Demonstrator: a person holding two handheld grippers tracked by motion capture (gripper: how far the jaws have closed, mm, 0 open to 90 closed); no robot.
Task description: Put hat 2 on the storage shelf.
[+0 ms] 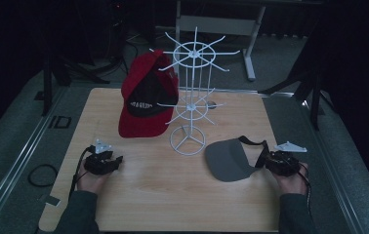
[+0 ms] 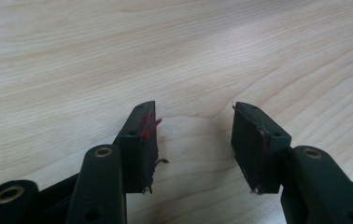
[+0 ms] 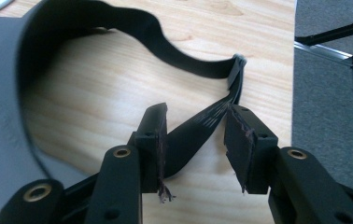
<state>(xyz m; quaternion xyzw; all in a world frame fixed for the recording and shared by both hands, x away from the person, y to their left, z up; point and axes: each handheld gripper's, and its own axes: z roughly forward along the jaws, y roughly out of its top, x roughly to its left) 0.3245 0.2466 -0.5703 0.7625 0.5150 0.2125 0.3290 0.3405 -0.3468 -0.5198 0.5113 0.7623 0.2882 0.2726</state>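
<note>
**Table layout: both grippers at the near edge, visor at the right gripper**

Pale wood forms the table (image 1: 148, 195), which is bordered by grey floor and metal rails on both sides. A white wire rack (image 1: 191, 92) stands upright near the table centre. A red cap (image 1: 146, 92) hangs on the rack's left side, its brim reaching down to the tabletop. A wide strip of bare wood runs along the near edge between the two hands.

The left gripper (image 1: 105, 162) sits near the front-left corner, well apart from the cap. Its jaws stand apart over bare wood, with nothing between them; red fibres cling to the pads (image 2: 147, 140).

The grey visor (image 1: 229, 160) lies flat at the front right, just beside the rack's base ring. Its black strap (image 3: 193, 135) loops toward the right table edge. The right gripper (image 1: 270, 161) has its jaws apart, with the strap passing through the gap between them. Whether either pad touches the strap cannot be determined.
</note>
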